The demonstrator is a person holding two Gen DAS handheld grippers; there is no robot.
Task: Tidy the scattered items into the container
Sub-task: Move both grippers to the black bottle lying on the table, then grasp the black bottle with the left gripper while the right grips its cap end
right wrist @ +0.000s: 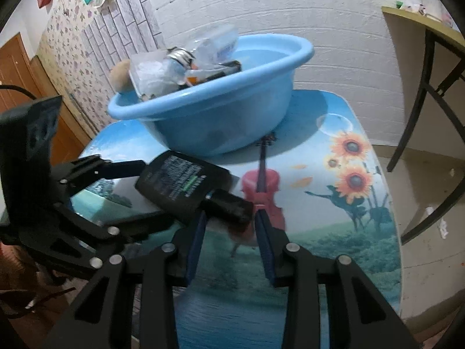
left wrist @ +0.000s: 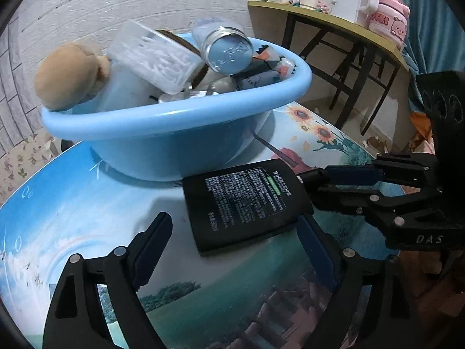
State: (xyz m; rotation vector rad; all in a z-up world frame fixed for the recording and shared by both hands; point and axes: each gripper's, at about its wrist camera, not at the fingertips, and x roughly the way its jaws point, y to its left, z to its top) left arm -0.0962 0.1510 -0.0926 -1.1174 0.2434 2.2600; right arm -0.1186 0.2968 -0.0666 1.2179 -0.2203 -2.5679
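Left wrist: black pouch [left wrist: 247, 200] before heaped blue basin [left wrist: 174, 128].

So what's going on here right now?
A person with two handheld grippers is tidying items into the blue basin, which is already piled with a plush toy, a jar and a clear box. A black pouch sits on the table in front of the basin. The right gripper reaches its edge, fingers apart, around a dark piece there. The left gripper is open around the pouch's near end.
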